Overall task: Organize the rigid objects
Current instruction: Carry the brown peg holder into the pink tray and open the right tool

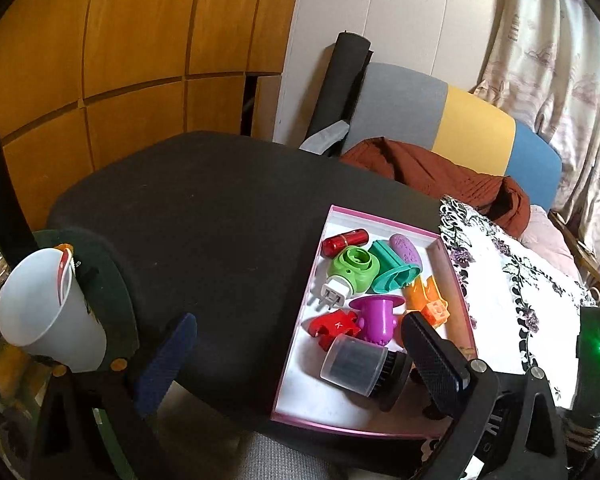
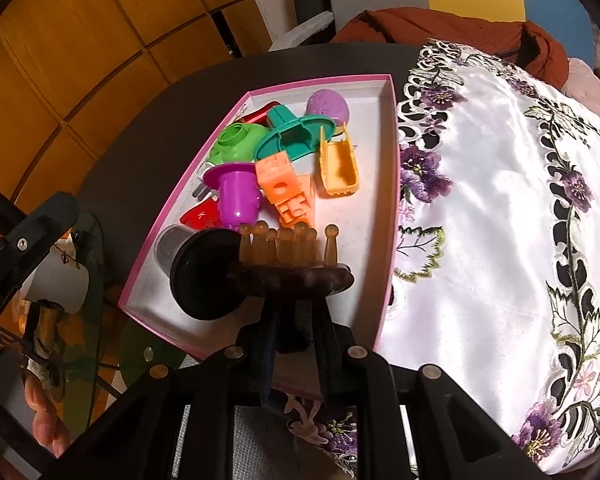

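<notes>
A pink-rimmed white tray (image 1: pixel 300 300) (image 2: pixel 394 184) on the black table (image 1: pixel 220 208) holds several small plastic things: a red cylinder (image 1: pixel 345 241), a green plug piece (image 1: pixel 350 270) (image 2: pixel 236 144), a teal mould (image 1: pixel 392 268) (image 2: pixel 296 136), a purple oval (image 1: pixel 406 248) (image 2: pixel 327 106), a purple cup (image 1: pixel 376 318) (image 2: pixel 238 192), orange blocks (image 1: pixel 428 300) (image 2: pixel 288 192) and a black brush with clear cap (image 1: pixel 360 368) (image 2: pixel 196 268). My left gripper (image 1: pixel 300 360) is open and empty over the tray's near left edge. My right gripper (image 2: pixel 296 312) is shut on a dark wooden massage comb (image 2: pixel 292 268) above the tray's near end.
A white cup (image 1: pixel 48 312) stands on a green glass stand (image 1: pixel 112 280) at the left. A white cloth with purple flower embroidery (image 1: pixel 512 292) (image 2: pixel 500 220) lies right of the tray. A chair with a rust-brown garment (image 1: pixel 440 176) stands behind the table.
</notes>
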Tool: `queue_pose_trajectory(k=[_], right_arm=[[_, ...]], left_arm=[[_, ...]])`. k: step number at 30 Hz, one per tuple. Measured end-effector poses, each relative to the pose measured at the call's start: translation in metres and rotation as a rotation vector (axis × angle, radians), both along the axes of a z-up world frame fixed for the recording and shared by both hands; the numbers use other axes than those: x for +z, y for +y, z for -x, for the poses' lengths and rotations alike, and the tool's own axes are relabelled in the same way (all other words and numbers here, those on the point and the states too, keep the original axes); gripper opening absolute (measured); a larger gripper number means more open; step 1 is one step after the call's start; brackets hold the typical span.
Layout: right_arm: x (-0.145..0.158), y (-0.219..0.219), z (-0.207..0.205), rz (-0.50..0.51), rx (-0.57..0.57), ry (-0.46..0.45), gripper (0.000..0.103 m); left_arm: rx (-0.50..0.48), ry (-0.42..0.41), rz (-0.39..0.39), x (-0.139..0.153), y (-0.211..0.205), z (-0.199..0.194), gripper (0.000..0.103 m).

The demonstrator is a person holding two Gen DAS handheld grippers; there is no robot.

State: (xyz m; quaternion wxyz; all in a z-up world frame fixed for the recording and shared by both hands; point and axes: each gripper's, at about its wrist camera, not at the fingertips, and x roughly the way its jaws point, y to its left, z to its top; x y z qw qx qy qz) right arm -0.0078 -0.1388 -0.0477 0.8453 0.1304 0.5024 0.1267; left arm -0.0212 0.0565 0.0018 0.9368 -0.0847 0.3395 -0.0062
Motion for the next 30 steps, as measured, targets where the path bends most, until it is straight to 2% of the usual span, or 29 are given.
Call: queue_pose_trajectory(k=[5,13,18,23,30], right_arm=[[0.000,-0.006,-0.001,0.001,-0.031,0.001,0.016],[0.007,0.005,0.002,0.005,0.003,-0.014,0.020],[0.010,0.008,0.002,0.041,0.006,-0.018,0.023],[0.013,0.004,0.005,0.053,-0.023,-0.016,0.027],[0.013,-0.004,0.005,0.049,-0.056,-0.011,0.028]], left_arm=[[0.000,-0.001,-0.014,0.000,-0.003,0.001,0.103],[0.018,-0.018,-0.047,0.003,-0.006,0.005,0.103],[0.033,-0.019,-0.076,0.003,-0.007,0.006,0.103],[0.060,-0.014,-0.101,0.002,-0.008,0.007,0.103],[0.093,0.007,-0.125,0.002,-0.007,0.007,0.103]])
